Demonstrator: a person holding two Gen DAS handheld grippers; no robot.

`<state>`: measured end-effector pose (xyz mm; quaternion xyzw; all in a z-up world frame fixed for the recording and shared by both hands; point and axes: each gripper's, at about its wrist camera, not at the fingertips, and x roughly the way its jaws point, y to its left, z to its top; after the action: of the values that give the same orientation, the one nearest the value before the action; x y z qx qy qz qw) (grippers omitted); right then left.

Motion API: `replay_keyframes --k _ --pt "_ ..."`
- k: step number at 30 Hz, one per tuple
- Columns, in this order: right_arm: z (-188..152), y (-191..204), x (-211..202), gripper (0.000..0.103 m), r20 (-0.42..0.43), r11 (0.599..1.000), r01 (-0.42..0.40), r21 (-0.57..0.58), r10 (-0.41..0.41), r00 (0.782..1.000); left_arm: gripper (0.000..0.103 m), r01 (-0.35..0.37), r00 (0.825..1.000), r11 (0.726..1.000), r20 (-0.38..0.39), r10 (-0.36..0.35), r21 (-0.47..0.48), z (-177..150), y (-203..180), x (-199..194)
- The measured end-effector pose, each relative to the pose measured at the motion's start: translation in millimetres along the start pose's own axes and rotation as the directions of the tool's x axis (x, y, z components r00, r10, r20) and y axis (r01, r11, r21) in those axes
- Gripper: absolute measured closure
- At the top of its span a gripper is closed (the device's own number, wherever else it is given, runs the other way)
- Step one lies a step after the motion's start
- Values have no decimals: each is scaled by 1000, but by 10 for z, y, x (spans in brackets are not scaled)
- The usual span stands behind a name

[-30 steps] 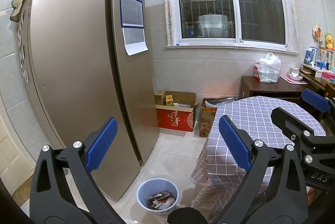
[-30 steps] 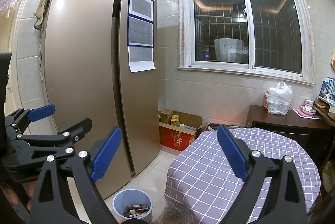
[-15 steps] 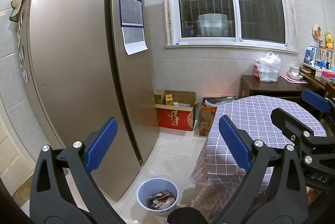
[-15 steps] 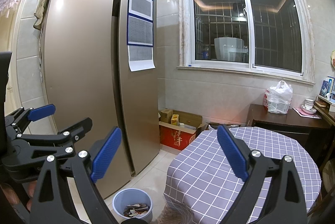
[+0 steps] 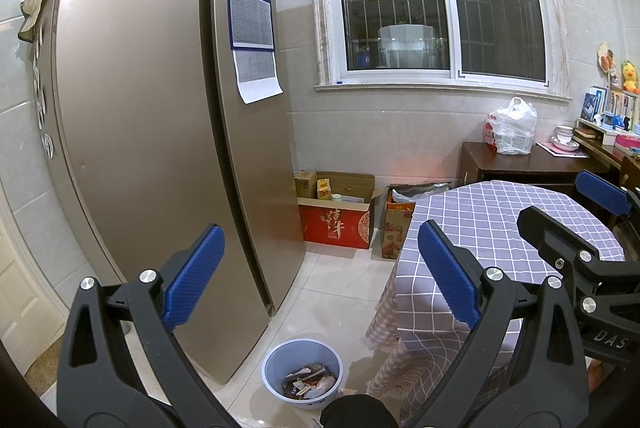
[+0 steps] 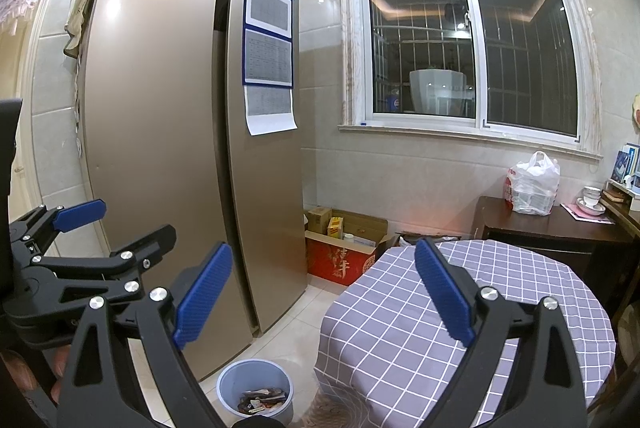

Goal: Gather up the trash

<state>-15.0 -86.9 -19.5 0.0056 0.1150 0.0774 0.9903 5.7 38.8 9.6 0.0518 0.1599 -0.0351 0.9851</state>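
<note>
A pale blue trash bin [image 5: 302, 372] [image 6: 255, 390] stands on the floor between the fridge and the table, with several wrappers [image 5: 308, 384] lying in it. My left gripper [image 5: 320, 276] hovers high above the bin, open, nothing between its blue pads. My right gripper [image 6: 322, 294] is also open and empty, held over the near left edge of the table. The right gripper also shows at the right edge of the left wrist view [image 5: 588, 212], and the left gripper at the left of the right wrist view [image 6: 120, 224].
A tall bronze fridge [image 5: 160, 128] fills the left. A round table with a purple checked cloth [image 6: 460, 308] stands at the right. Cardboard boxes [image 5: 340, 212] sit under the window. A dark side table [image 6: 560, 228] holds a white plastic bag [image 6: 532, 184] and bowls.
</note>
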Motion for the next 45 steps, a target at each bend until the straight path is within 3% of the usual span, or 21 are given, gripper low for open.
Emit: replay_keyframes --k 45 --pt "-155 152 121 12 -14 1000 -9 19 9 1000 8 -6 1000 1000 -7 6 8 -138 134 102"
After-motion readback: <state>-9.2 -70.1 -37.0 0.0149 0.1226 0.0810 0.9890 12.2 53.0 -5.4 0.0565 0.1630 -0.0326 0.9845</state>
